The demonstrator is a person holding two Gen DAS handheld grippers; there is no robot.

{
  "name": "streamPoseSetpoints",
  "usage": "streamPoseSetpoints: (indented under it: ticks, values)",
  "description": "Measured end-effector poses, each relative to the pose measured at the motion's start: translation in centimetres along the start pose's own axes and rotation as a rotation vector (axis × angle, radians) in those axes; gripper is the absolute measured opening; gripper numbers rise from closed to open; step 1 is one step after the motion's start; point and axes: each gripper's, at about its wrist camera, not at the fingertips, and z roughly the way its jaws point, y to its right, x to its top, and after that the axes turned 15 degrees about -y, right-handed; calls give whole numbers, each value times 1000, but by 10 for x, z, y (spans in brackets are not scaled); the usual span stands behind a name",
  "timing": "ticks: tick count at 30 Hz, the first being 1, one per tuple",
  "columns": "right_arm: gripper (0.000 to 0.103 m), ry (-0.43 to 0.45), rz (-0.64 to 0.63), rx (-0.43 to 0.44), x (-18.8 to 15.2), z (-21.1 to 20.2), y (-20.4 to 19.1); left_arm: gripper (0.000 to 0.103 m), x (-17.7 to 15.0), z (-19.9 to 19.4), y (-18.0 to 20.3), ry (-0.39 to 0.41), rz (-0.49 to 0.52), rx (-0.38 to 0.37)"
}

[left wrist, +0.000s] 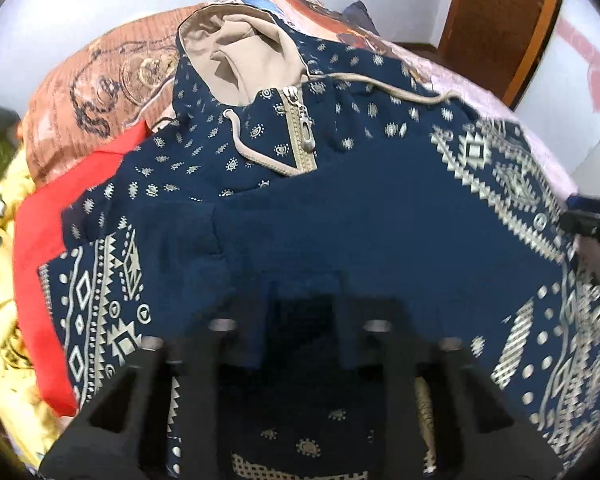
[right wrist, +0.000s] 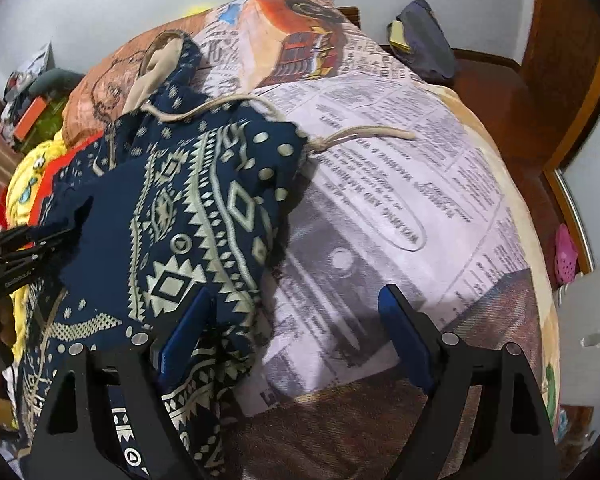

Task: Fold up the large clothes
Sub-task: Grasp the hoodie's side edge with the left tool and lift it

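Near me, my left gripper (left wrist: 300, 320) is clamped on the navy patterned zip hoodie (left wrist: 380, 216), which lies on the newspaper-print bed cover (right wrist: 400, 184). My right gripper (right wrist: 296, 336) stands apart, holding nothing. Thick cloth may slip out; the beige drawstring (right wrist: 364, 134) and red garment (left wrist: 40, 240) at left could snag.

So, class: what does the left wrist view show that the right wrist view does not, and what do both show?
Left wrist only: the zipper pull below the beige hood lining, and the left tool closed on navy fabric. Right wrist only: the open right tool over the newspaper-print blanket, and pink shoes by the wall. Both: the navy patterned hoodie, its drawstring and a red garment.
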Motion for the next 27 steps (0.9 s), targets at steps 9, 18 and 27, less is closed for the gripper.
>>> streamPoseSetpoints:
  ticks: [9,18,27]
  values:
    - [83,31,11,-36,11,-8,-2,9,-7,-84,-65,197,-187,-57]
    - [83,59,-8,-22,32,-6,-21,8,-39,-108,-136,234,-357,-68]
    - [83,-11,-59,-61,30,19,-35,6,-86,-57,-167,119,-459,-47]
